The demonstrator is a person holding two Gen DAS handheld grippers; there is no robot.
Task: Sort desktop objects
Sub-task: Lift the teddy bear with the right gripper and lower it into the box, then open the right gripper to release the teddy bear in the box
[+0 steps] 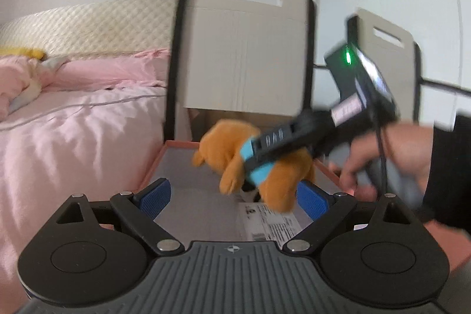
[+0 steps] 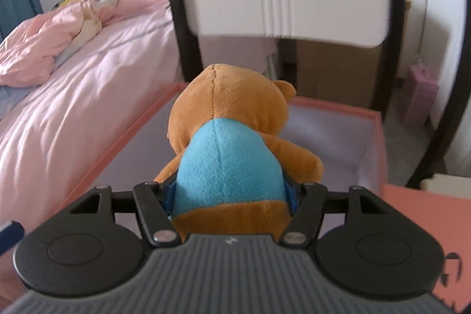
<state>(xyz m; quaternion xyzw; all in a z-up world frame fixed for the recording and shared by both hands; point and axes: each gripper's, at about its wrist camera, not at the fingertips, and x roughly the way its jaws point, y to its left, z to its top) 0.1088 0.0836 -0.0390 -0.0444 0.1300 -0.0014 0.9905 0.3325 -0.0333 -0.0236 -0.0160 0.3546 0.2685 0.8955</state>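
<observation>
Motion blur is smearing the right tongs (image 1: 256, 167) in the left wrist view, while the plush bear (image 2: 232, 155) is hiding their blue pads (image 2: 170, 197) in the right wrist view.

One plush bear (image 2: 232, 143), one box (image 2: 338, 108), two chairs (image 1: 244, 55)

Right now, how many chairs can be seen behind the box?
2. In the left wrist view, one chair stands directly behind the pink-rimmed box, past the plush bear clamped in the right gripper; a second chair stands further right, partly hidden.
</observation>
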